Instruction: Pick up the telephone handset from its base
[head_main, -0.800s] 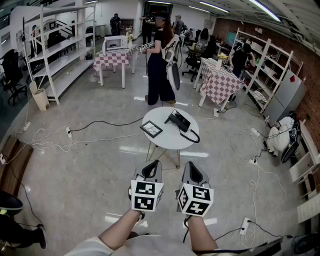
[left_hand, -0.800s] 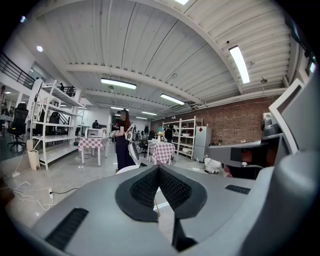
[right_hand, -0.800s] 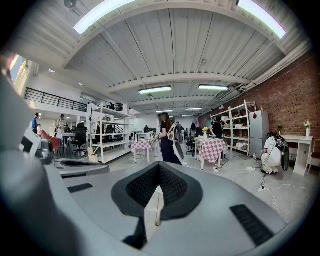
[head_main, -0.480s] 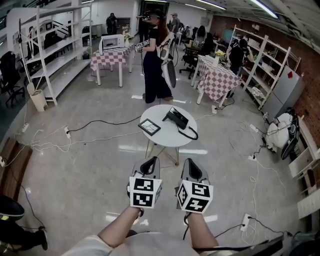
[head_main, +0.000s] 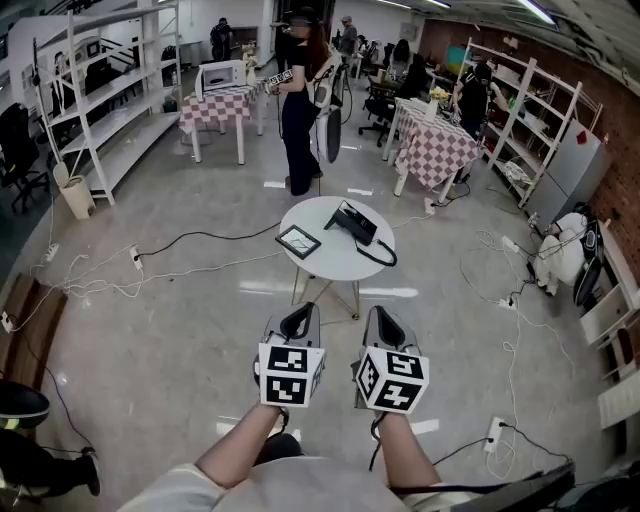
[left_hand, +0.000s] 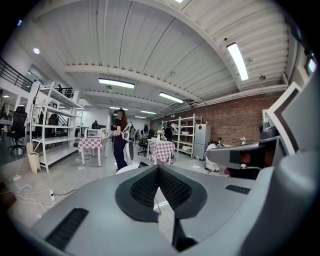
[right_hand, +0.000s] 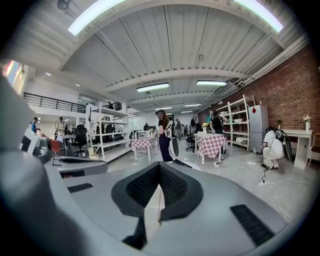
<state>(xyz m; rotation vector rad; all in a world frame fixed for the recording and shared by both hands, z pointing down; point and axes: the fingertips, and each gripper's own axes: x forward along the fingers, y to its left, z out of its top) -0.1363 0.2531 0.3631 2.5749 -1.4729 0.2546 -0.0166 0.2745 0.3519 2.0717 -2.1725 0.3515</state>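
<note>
1. Resting on its base, the telephone handset (head_main: 346, 220) lies on the round white worktop (head_main: 325, 265), well ahead of both grippers.
2. The left gripper (head_main: 299, 324) and right gripper (head_main: 386, 322) hang side by side, fingers pressed together, gripping nothing.

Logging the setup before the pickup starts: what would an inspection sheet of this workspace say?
Surface: round white table, apart from both grippers.
Job's things: black telephone on the table, handset apparently on its base, cord trailing to the edge.
Clutter: dark framed panel beside the telephone.
Grippers: left gripper and right gripper shut, empty.
Cables: cables across the floor, power strip.
Surroundings: standing person, checkered tables, shelving.
</note>
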